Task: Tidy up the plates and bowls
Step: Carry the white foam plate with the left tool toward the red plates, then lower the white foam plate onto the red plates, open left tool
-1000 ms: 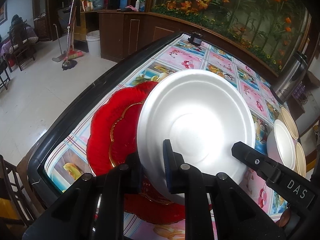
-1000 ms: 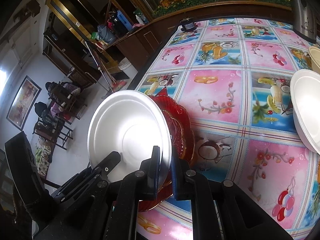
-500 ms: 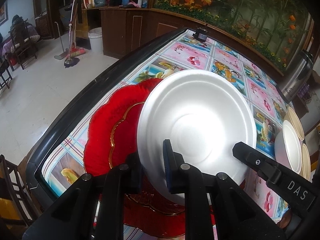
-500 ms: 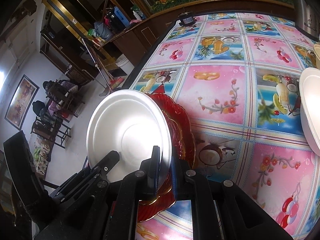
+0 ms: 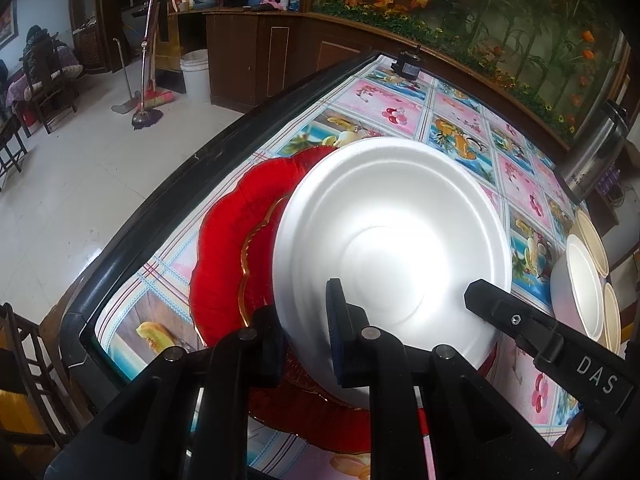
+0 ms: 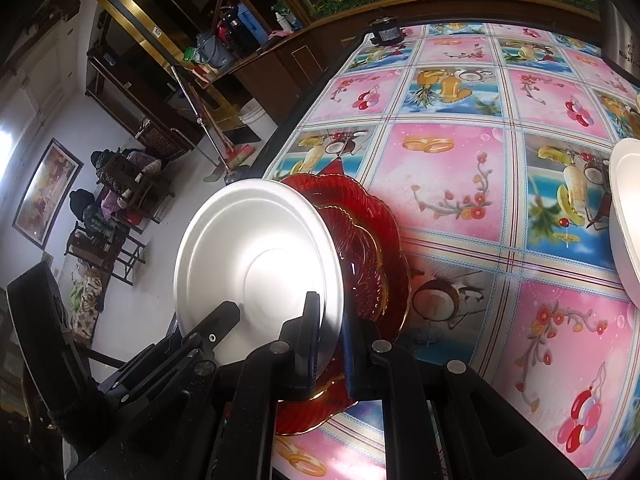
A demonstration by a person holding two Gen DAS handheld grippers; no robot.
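A white foam plate [image 5: 392, 240] is held tilted over two stacked red glass plates [image 5: 228, 248], the upper one gold-rimmed, near the table's left edge. My left gripper [image 5: 306, 340] is shut on the white plate's near rim. My right gripper [image 6: 332, 340] is shut on the rim of the same white plate [image 6: 256, 256], and its finger [image 5: 520, 328] shows in the left wrist view. In the right wrist view the red plates [image 6: 372, 248] lie just behind the white plate. Whether the white plate touches them I cannot tell.
A white bowl [image 5: 580, 288] and beige bowls [image 5: 592, 236] stand at the table's right side. The white bowl [image 6: 628, 216] also shows in the right wrist view. A steel kettle [image 5: 596, 148] stands at the back right. The dark table edge [image 5: 160, 200] runs on the left.
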